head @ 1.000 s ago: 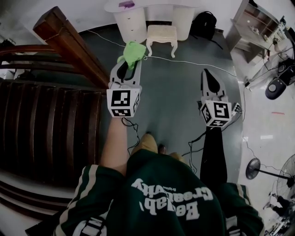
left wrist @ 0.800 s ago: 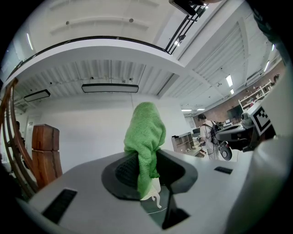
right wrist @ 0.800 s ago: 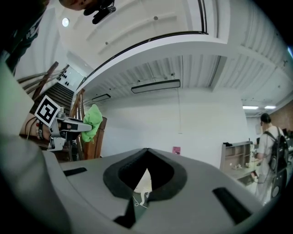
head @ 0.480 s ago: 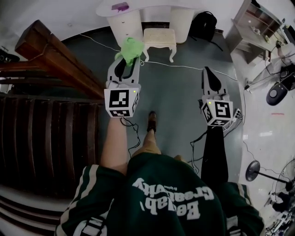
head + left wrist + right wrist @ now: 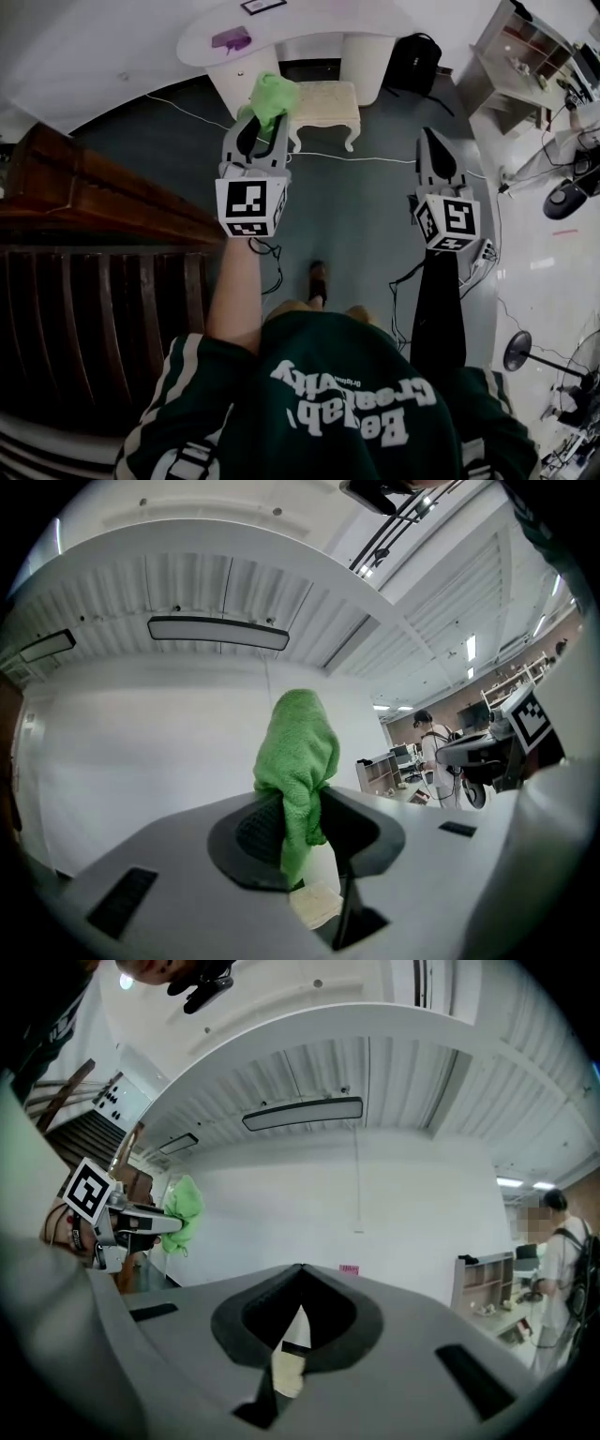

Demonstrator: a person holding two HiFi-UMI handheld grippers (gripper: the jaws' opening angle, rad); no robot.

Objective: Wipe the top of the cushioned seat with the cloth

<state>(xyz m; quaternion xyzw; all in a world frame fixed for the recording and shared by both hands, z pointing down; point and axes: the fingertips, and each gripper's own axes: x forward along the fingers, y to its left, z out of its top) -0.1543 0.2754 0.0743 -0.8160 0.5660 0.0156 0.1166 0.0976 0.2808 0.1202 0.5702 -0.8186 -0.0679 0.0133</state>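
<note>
One corner of cushioned seat (image 5: 330,97) behind cloth (image 5: 272,95)

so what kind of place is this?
Probably a lab or office staged with home furniture: a white dressing table and cushioned stool near a wooden staircase, plus equipment shelves and loose floor cables.

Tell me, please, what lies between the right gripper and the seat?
In the head view, just grey floor, with a white cable along its near edge.

Grey floor (image 5: 366,211), white desk (image 5: 309,21), dark wooden staircase (image 5: 94,309).
</note>
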